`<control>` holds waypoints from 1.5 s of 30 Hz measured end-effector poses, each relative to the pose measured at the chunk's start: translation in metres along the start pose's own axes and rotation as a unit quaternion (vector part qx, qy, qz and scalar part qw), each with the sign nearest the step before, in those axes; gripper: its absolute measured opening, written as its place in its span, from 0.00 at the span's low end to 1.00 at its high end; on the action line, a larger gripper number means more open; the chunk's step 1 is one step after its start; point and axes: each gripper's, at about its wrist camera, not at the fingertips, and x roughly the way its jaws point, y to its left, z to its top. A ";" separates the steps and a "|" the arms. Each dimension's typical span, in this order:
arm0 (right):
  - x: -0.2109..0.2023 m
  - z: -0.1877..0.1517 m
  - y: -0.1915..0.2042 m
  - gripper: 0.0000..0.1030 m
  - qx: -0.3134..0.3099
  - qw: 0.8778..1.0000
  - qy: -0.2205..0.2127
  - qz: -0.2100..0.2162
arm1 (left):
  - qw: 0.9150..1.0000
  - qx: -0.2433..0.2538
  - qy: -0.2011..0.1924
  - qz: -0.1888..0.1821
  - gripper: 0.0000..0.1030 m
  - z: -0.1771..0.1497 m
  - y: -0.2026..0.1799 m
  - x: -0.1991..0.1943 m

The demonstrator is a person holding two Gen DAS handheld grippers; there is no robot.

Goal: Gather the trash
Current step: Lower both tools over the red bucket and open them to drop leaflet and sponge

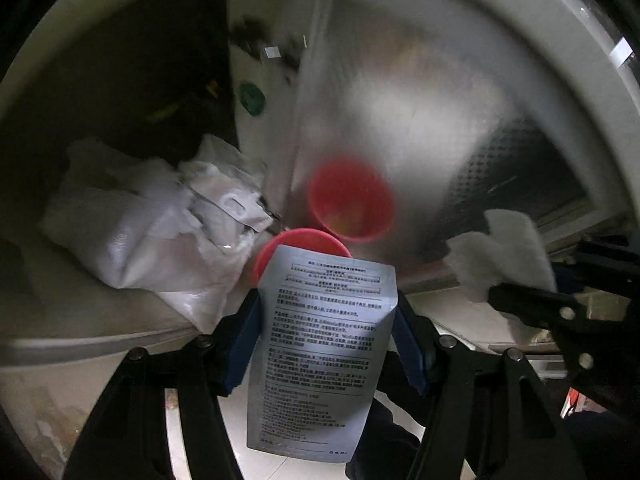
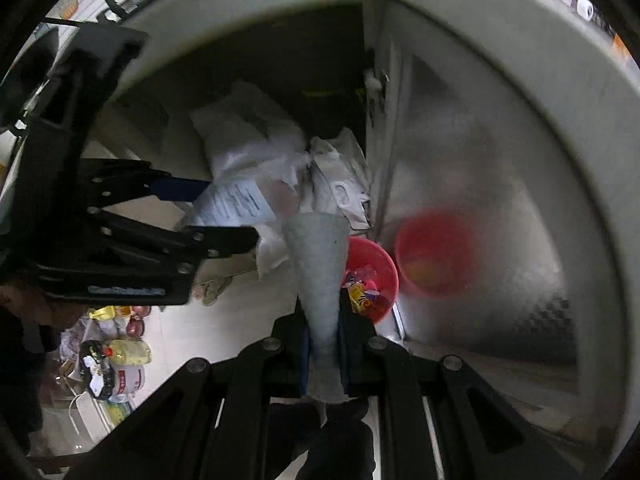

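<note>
My left gripper [image 1: 326,322] is shut on a silver printed pouch [image 1: 320,344], held upright above the floor just in front of a red bin [image 1: 296,246]. My right gripper [image 2: 323,320] is shut on a grey-white tissue [image 2: 318,264], held beside the red bin [image 2: 374,276], which holds colourful wrappers. The tissue [image 1: 504,252] and right gripper [image 1: 532,304] show at the right of the left wrist view. The left gripper [image 2: 224,210] with the pouch [image 2: 236,204] shows at the left of the right wrist view.
A brushed-metal cabinet [image 1: 420,120] behind the bin mirrors it as a red blur [image 1: 352,200]. White plastic bags [image 1: 152,220] lie left of the bin on the pale tiled floor [image 2: 240,320]. Bottles and packets [image 2: 116,352] stand at lower left.
</note>
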 end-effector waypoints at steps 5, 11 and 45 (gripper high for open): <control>0.039 -0.020 -0.016 0.10 0.012 1.000 0.013 -0.010 | 1.000 0.020 0.004 -0.011 0.59 0.001 -0.004 0.053; 0.063 -0.029 -0.037 0.10 0.021 0.999 0.022 -0.020 | 0.999 0.028 0.010 -0.014 0.62 0.008 -0.005 0.094; 0.102 -0.003 -0.008 0.11 -0.058 0.997 0.037 0.026 | 0.993 -0.102 -0.019 0.055 1.00 -0.078 0.062 0.026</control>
